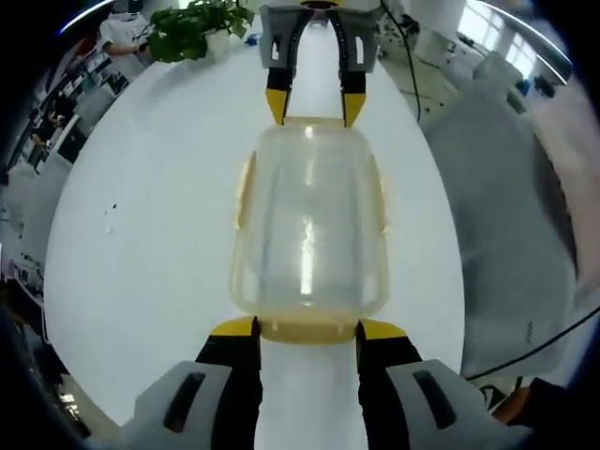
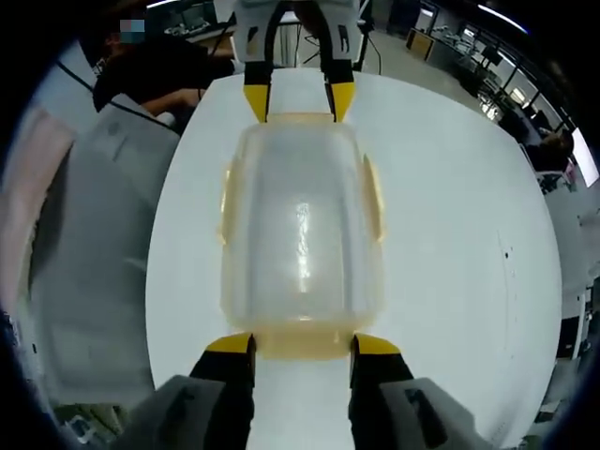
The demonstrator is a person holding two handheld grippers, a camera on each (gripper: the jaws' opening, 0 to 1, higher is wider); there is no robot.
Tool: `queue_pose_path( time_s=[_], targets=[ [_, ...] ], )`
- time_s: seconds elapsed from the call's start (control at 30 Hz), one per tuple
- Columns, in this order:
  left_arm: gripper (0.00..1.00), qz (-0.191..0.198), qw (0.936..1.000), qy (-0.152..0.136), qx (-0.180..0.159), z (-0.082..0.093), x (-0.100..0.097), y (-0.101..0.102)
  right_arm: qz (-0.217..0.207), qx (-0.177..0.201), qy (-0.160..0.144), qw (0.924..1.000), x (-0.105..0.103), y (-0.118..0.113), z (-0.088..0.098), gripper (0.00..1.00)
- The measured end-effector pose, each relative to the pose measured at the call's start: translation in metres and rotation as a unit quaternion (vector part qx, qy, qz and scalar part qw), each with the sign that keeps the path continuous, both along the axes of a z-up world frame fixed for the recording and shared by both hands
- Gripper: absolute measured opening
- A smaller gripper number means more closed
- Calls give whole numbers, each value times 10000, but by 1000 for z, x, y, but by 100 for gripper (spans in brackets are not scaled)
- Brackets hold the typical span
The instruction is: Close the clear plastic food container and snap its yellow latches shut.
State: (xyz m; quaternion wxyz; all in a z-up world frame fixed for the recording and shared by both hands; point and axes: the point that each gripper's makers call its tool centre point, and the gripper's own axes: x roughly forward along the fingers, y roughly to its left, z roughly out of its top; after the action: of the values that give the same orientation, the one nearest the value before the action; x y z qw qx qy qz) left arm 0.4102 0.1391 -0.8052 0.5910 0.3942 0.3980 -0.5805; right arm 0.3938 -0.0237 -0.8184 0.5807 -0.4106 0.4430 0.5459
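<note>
A: We see the clear plastic food container (image 1: 309,225) with yellow latches lying on the white surface (image 1: 159,234), straight ahead of both our tools. Its long axis runs from one to the other, with a hand-held gripper at each short end.

B: Agreed. In the left gripper view, our left hand-held gripper (image 1: 307,330) has its yellow tips right at the near end latch (image 1: 307,330), jaws parted about as wide as that latch and closed on nothing. The right hand-held gripper (image 1: 314,108) meets the far end the same way.

A: And the right gripper view mirrors it: right hand-held gripper (image 2: 302,345) at its near end, left hand-held gripper (image 2: 292,103) opposite. Neither arm is nearer; each has its own end.

B: The lid looks seated. The side latches (image 1: 246,192) look flat against the body, though we can't tell whether they're snapped. We judge the end latches come next, pressed inward together.

A: The left view alone shows a green potted plant (image 1: 192,28) beyond; the right view shows a person in dark clothes (image 2: 155,75) at the surface's far end.
</note>
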Motion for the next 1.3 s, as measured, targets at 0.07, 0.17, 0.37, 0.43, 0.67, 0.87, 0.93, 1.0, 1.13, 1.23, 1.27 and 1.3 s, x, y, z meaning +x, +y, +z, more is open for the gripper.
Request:
queue_pose_path(
  time_s=[0.07, 0.17, 0.37, 0.43, 0.67, 0.87, 0.93, 1.0, 1.13, 1.23, 1.27, 1.3],
  targets=[
    [37, -11, 10000, 19, -1, 0, 0, -3, -8, -12, 9, 10000, -1, -3, 0, 37],
    [37, -24, 10000, 23, 9, 0, 0, -7, -26, -18, 21, 10000, -1, -6, 0, 37],
    [37, 45, 9999, 61, -74, -1, -3, -17, -18, -101, 24, 9999, -1, -17, -1, 37],
    [37, 51, 9999, 64, -78, -3, -3, -19, -10, -112, 32, 9999, -1, -18, 0, 37],
    [37, 25, 10000, 71, -47, -7, -4, -21, -25, -158, 83, 9998, -3, -21, -7, 37],
    [37, -1, 10000, 92, -13, -13, -4, -20, -45, -142, 62, 9999, -5, -20, -10, 37],
    [37, 16, 9999, 138, -22, -14, -5, -20, -39, -139, 42, 9999, -4, -20, -12, 37],
    [38, -30, 10000, 82, -29, -16, -5, -19, -42, -126, 38, 9999, -4, -19, -12, 37],
    [38, -28, 10000, 46, -20, -19, -4, -20, -56, -121, 22, 9999, -3, -19, -12, 38],
    [38, -10, 10000, 68, -23, -20, -5, -20, -78, -118, 2, 9999, -3, -20, -13, 38],
    [38, 17, 10000, 73, -42, -20, -5, -19, -114, -115, -5, 9999, -3, -20, -13, 38],
    [38, 70, 9999, 95, -65, -21, -4, -19, -140, -101, -12, 9999, -3, -20, -13, 38]
  ],
)
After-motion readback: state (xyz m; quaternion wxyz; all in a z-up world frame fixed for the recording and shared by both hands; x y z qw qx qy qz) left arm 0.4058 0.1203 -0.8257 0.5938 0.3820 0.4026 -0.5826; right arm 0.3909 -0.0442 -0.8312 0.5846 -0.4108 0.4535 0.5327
